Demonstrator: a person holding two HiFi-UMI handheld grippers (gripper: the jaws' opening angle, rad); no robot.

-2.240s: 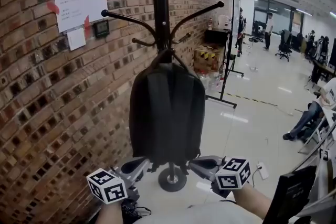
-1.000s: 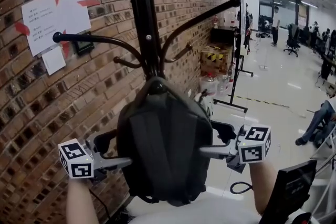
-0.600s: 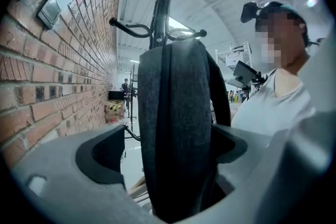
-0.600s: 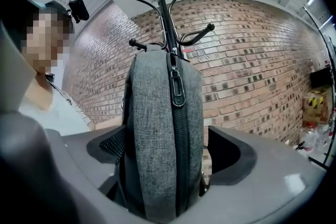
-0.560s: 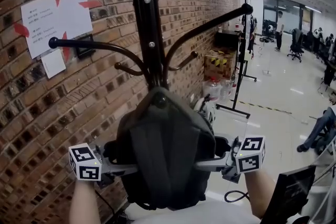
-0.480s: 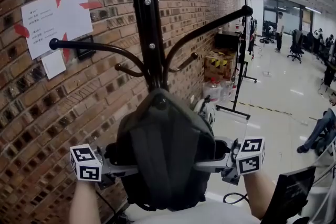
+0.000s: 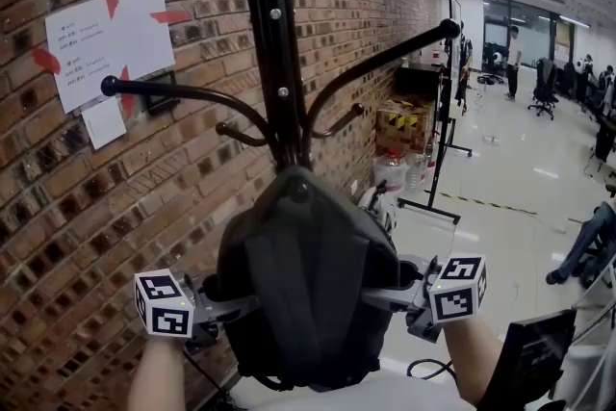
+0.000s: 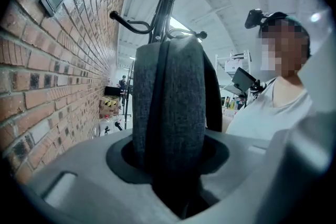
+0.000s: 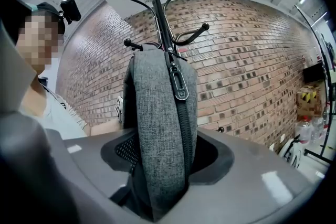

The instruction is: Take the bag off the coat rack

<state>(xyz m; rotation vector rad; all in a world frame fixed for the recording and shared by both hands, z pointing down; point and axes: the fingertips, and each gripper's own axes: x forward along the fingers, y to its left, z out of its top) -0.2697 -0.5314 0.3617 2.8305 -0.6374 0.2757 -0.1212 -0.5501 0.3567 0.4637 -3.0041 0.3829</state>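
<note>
A dark grey backpack [image 7: 303,284] hangs from the black coat rack [image 7: 276,43] in front of a brick wall. In the head view my left gripper [image 7: 227,305] is at the bag's left side and my right gripper [image 7: 387,297] at its right side. Both sets of jaws are closing, with the bag's edge between them. In the left gripper view the grey fabric [image 8: 168,97] is pinched in the left gripper [image 8: 169,168]. In the right gripper view the zippered side [image 9: 157,113] narrows where the right gripper [image 9: 160,168] presses on it. The bag's top hides its hanging loop.
The brick wall [image 7: 87,226] carries taped paper sheets [image 7: 108,32] at the left. Behind the rack are a cardboard box [image 7: 402,124], water bottles [image 7: 389,172] and a black stand [image 7: 449,101]. A seated person's legs [image 7: 585,247] are at the right; a dark screen [image 7: 529,363] is low right.
Both grippers rose from under the bag to its two sides. Their jaws have since closed in on the bag's edges.
</note>
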